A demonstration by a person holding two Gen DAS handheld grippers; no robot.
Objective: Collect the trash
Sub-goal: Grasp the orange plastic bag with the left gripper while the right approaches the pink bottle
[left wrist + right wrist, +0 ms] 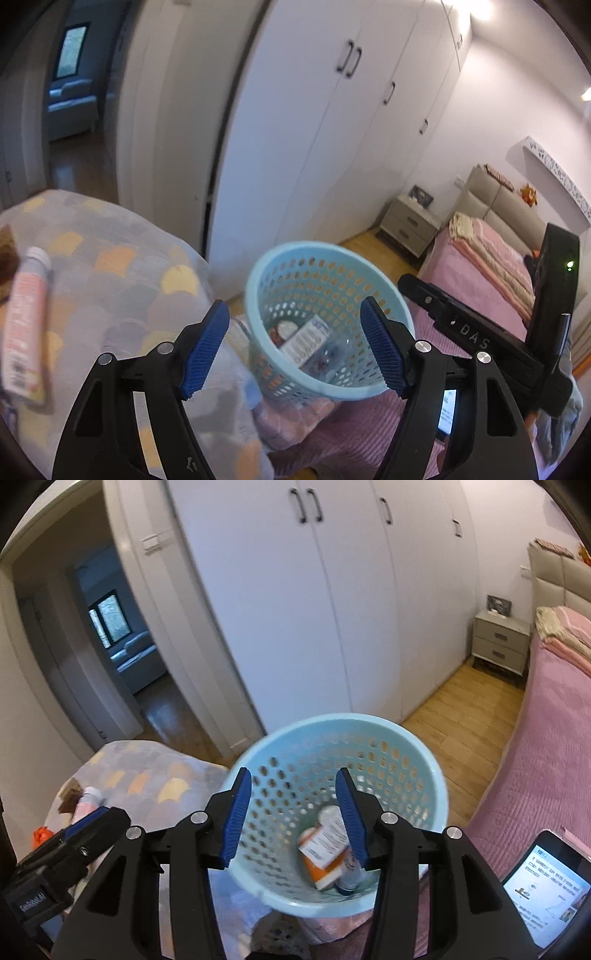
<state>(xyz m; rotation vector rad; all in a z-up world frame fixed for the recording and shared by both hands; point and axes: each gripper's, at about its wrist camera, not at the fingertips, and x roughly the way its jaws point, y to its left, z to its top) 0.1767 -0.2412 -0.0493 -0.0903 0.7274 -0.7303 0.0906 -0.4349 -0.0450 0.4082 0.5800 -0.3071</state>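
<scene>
White wardrobes [295, 602] lined the wall beside a grey nightstand [501, 642] and pink-covered bed [546, 738]; a lit screen [546, 897], perhaps a phone, lay nearby.

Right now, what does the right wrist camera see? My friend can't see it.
A light blue basket with holes sits below the open right gripper, holding an orange and white box and a small bottle. White wardrobe doors, a pink bed and a lit phone screen surround it.
</scene>
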